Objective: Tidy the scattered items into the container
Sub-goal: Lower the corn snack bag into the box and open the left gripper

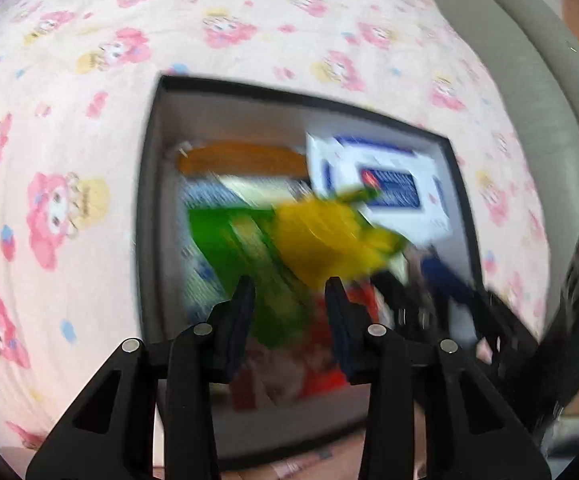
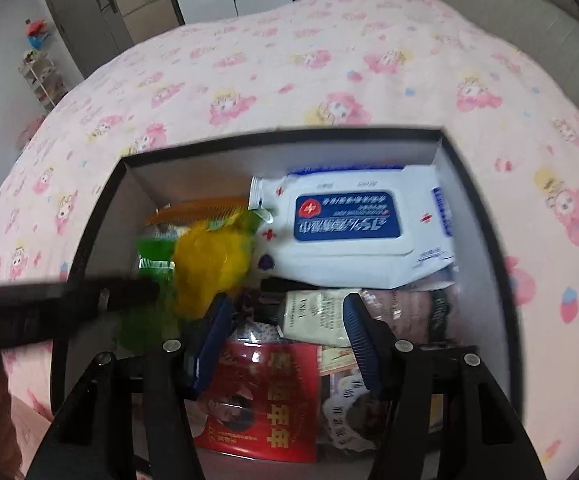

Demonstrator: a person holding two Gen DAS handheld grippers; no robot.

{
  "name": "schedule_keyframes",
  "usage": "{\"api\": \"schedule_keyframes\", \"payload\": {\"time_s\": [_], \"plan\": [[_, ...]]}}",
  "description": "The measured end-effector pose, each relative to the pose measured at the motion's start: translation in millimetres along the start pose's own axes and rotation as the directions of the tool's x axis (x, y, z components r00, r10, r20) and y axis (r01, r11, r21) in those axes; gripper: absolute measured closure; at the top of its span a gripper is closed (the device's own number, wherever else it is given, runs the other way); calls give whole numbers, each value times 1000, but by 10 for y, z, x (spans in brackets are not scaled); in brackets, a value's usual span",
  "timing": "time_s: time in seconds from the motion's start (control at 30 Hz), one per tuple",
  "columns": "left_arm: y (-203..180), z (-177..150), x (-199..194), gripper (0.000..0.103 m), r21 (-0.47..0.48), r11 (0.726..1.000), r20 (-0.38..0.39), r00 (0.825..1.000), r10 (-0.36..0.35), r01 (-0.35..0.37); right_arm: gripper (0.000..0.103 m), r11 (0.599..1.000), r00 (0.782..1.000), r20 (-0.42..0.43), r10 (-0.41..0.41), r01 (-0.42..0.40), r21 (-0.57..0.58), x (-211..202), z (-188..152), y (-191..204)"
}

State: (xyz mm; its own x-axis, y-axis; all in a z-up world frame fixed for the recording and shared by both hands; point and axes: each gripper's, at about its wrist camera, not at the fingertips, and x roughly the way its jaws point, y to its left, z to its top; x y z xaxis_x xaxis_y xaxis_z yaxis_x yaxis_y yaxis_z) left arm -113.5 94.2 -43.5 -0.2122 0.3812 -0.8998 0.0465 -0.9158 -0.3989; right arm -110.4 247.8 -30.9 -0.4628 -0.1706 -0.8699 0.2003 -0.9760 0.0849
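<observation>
Both black two-finger grippers, left (image 1: 291, 292) and right (image 2: 287, 308), we noted with jaws apart and empty above the black-rimmed box (image 2: 473, 184), the yellow-green mesh pouch (image 2: 209, 264) lying inside it.

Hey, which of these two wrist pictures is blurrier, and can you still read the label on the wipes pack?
Left wrist view: heavy motion smear over the box contents; wipes pack label unreadable. Right wrist view: sharper; wipes pack print mostly legible, edges bent by fisheye.
</observation>
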Motion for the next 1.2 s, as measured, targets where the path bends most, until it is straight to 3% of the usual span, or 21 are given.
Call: {"api": "schedule_keyframes", "payload": {"time_s": [0.23, 0.4, 0.7, 0.8, 0.9, 1.0, 1.07, 1.2], "plan": [[-45, -37, 332, 68, 23, 1000, -95, 995, 16, -14, 48, 997, 997, 1, -74, 74, 4, -15, 28, -95], [-19, 113, 449, 68, 22, 998, -98, 994, 54, -52, 48, 999, 1000, -7, -22, 22, 41, -49, 2, -167], [108, 442, 150, 61, -45, 996, 24, 997, 77, -76, 48, 999, 999, -12, -40, 40, 11, -6, -13, -79], [45, 356, 46, 66, -40, 997, 50, 996, 75, -73, 48, 999, 999, -11, -42, 42, 30, 2, -10, -116], [170, 107, -153, 66, -18, 999, 54, 998, 30, -29, 48, 998, 999, -9, -38, 39, 56, 2, 1, -166], [273, 73, -94, 66, -6, 1000, -18, 1000, 1, -1, 48, 998, 1000, -18, -2, 3, 68, 28, 7, -168], [279, -20, -53, 66, -6, 1000, -56, 998, 0, -1, 48, 998, 999, -32, 20, -18, 62, 62, -5, -137], [184, -2, 7, 65, 41, 998, -49, 997, 52, -50, 48, 999, 999, -39, 28, -26, 46, 99, -17, -81]]}}
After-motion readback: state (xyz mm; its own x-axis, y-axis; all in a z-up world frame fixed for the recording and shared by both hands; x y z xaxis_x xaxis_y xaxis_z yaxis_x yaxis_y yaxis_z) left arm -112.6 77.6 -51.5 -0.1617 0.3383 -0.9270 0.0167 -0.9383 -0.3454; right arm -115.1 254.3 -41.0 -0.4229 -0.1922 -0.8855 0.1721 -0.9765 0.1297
